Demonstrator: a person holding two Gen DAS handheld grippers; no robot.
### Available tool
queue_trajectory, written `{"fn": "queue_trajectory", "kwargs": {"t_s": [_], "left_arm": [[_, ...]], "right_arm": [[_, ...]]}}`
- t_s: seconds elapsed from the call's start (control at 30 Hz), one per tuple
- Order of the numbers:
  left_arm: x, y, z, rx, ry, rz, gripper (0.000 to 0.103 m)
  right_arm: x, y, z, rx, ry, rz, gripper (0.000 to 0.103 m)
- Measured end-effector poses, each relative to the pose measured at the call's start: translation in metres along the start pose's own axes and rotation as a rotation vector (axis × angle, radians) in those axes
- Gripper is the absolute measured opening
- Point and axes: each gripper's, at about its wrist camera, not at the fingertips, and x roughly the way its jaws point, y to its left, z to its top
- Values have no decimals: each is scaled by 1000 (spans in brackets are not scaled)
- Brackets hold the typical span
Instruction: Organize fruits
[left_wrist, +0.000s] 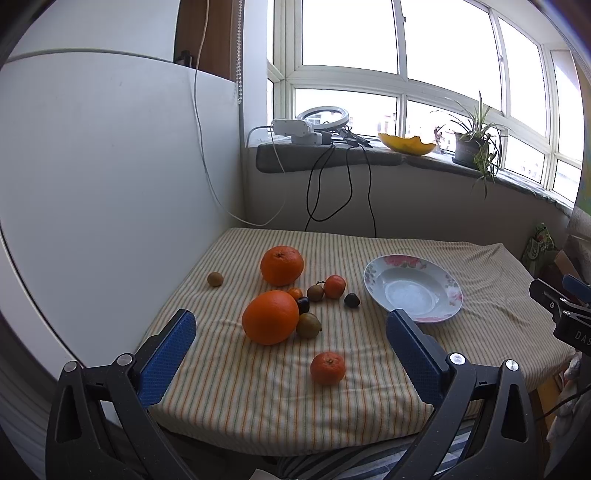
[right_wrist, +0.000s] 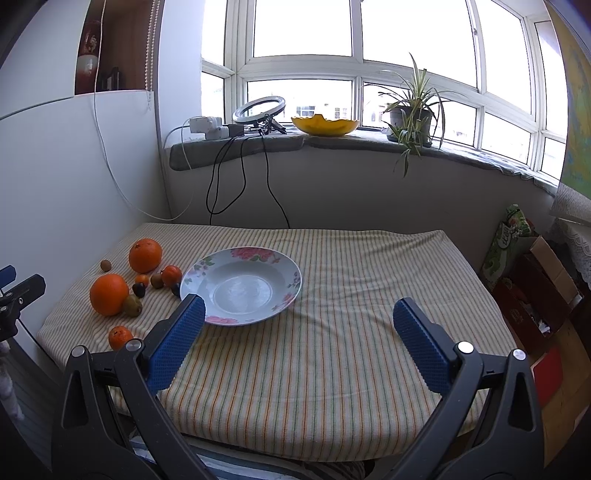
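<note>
**Both tongs hanging apart and empty over the striped desk**

Lower in the left wrist frame, the left tongs (left_wrist: 291, 328) are hanging wide apart, gripping nothing, their blue ribbed pads (left_wrist: 168, 356) framing the fruit. Between them a small orange mandarin (left_wrist: 327, 367) is lying alone on the cream striped cloth (left_wrist: 229, 391) covering the desk. Further back, at frame centre, a large round orange (left_wrist: 270, 317) is touching a greenish-brown kiwi (left_wrist: 308, 325), with a second large orange (left_wrist: 282, 265) beyond. In the right wrist frame, the right tongs (right_wrist: 299, 319) are likewise gaping empty; past them, the empty white floral-rimmed plate (right_wrist: 291, 273) is sitting just right of the fruit cluster.
</note>
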Motion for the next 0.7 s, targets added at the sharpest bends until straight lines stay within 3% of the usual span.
{"fn": "queue_trajectory", "kwargs": {"t_s": [0.7], "left_arm": [[2,1,-2,-6,2,-4,102]], "right_arm": [[5,3,-2,-11,12,10,103]]}}
